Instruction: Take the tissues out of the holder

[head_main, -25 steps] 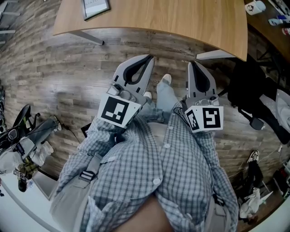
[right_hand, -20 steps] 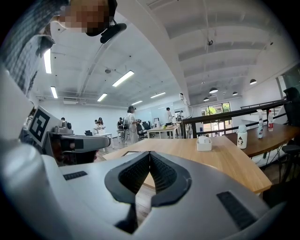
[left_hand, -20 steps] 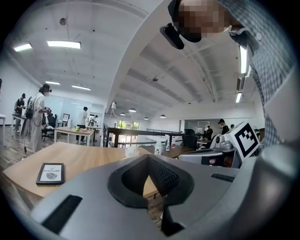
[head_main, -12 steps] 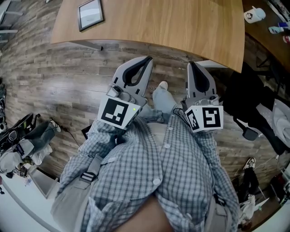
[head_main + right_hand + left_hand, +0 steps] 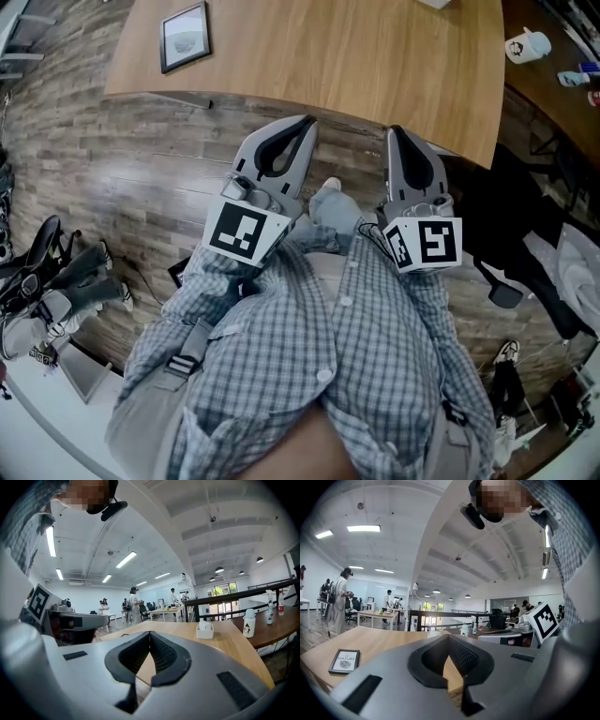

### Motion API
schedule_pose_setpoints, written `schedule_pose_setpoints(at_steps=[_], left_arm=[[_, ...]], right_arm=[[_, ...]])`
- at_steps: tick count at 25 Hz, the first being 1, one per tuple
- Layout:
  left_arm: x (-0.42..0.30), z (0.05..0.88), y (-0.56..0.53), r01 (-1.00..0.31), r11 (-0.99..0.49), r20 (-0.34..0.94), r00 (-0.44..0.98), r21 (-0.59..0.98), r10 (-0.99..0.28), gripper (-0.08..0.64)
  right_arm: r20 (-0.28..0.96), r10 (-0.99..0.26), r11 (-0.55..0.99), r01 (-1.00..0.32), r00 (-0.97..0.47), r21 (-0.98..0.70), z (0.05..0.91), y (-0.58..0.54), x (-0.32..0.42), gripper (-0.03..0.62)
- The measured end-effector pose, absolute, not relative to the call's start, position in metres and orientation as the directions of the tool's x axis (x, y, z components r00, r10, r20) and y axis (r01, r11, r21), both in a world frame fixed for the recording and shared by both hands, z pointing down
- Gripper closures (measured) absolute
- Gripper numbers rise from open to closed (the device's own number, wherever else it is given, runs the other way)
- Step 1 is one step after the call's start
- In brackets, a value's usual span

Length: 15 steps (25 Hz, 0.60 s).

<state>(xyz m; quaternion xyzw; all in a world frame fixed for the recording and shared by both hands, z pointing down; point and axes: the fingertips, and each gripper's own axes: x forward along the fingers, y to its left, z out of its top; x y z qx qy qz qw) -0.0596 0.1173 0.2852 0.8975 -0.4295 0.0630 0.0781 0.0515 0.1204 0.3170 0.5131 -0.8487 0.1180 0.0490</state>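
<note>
Closer than a second ago lies the table [image 5: 375,56]. Clenched and empty: left gripper [image 5: 307,122], right gripper [image 5: 394,131]. Well beyond reach stands the holder [image 5: 205,631]: approach phase.

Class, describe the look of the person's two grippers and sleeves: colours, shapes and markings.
Both the left gripper and the right gripper are light grey shells tapering to a point, with black ribbed pads lining a teardrop-shaped opening. Each carries a white cube printed with black square markers. The sleeves are a blue-grey and white checked shirt.
</note>
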Motion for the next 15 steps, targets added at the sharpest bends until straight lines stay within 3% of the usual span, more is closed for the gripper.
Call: schedule_pose_setpoints(at_steps=[15], left_arm=[[-0.025, 0.28, 0.106, -0.759, -0.647, 0.167, 0.649, 0.074, -0.742, 0.558]], right_arm=[[0.198, -0.884, 0.406, -0.905, -0.424, -0.129, 0.316, 0.115, 0.092, 0.581]])
